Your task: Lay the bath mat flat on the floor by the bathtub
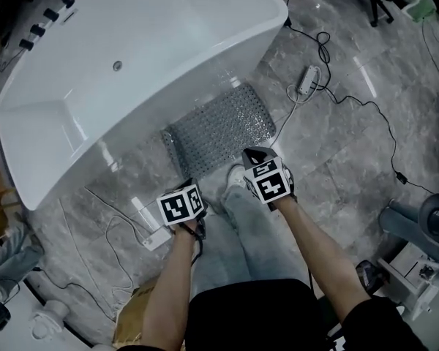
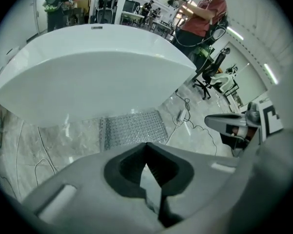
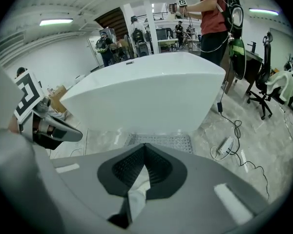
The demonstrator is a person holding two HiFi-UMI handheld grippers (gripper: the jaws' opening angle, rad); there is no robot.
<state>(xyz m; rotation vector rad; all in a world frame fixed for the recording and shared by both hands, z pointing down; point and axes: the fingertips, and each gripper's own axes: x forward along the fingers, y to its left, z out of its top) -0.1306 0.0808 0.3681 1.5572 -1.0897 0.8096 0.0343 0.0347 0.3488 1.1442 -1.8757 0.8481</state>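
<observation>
- The bath mat (image 1: 221, 129) lies flat on the grey marbled floor (image 1: 336, 145), its far long edge right against the near side of the bathtub (image 1: 205, 28).
- Its long axis runs parallel to that side of the tub, from near-left to far-right in the head view. The short ends face left and right.
- The mat is grey and studded all over. Its left end shows 1 narrow darker strip; whether that edge is folded over I cannot tell.
- The white tub holds only a round drain fitting (image 1: 117, 66) in its bottom.
- The left gripper (image 2: 146, 144) hangs above the floor, near the mat's near-left corner and clear of it. Its jaws are closed together with nothing between them.
- The right gripper (image 3: 144, 145) hangs over the mat's near edge without touching it. Its jaws are likewise pressed together and empty.
- Each gripper's marker cube (image 1: 181, 206) carries black-and-white square patterns, which give no readable words.
- A white power strip (image 1: 307, 80) with a black cable lies on the floor to the right of the mat, apart from it.
</observation>
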